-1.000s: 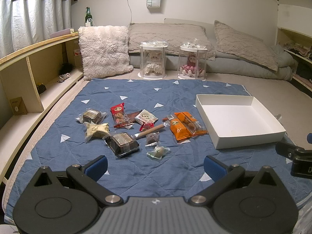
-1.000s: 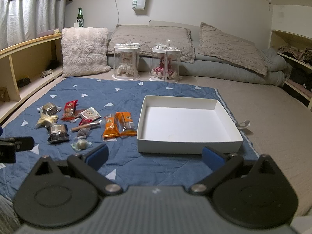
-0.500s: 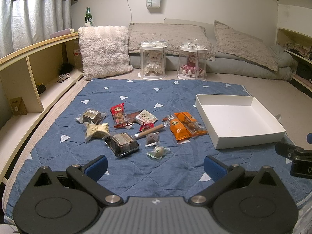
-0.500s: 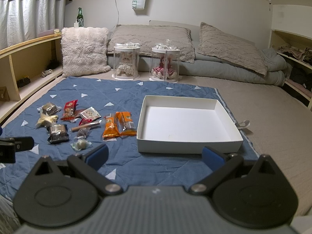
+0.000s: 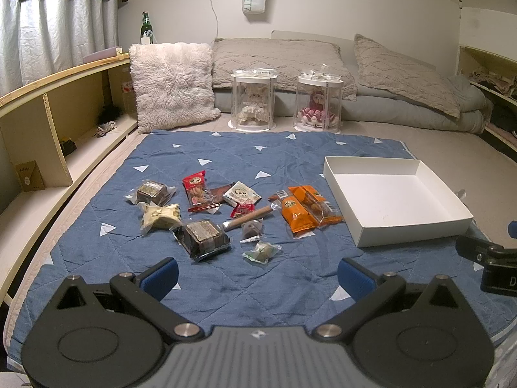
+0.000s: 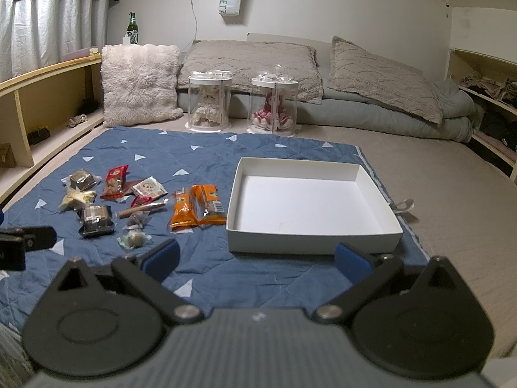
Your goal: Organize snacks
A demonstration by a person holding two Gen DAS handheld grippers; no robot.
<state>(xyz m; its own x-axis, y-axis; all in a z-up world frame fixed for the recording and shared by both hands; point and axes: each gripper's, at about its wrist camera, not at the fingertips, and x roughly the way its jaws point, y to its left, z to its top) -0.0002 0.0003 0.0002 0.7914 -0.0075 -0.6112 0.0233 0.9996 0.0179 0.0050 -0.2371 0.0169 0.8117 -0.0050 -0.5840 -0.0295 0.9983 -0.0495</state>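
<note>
Eleven or so snacks sit scattered on the blue quilt (image 5: 226, 148), all to the left of the white box (image 5: 392, 200), which has nothing in it yet, so sorting hasn't really started. Both tools hang back near the quilt's front edge with fingers spread wide and nothing between them: left tool (image 5: 257, 274) lined up on the snack pile, right tool (image 6: 255, 260) facing the box's front wall. Guessing that split is deliberate, one side picks, the other minds the box. The two orange packs (image 5: 305, 208) lie just beside the box, probably the easiest first grab, while the dark cake tray (image 5: 205, 237) sits closest to the left tool.
</note>
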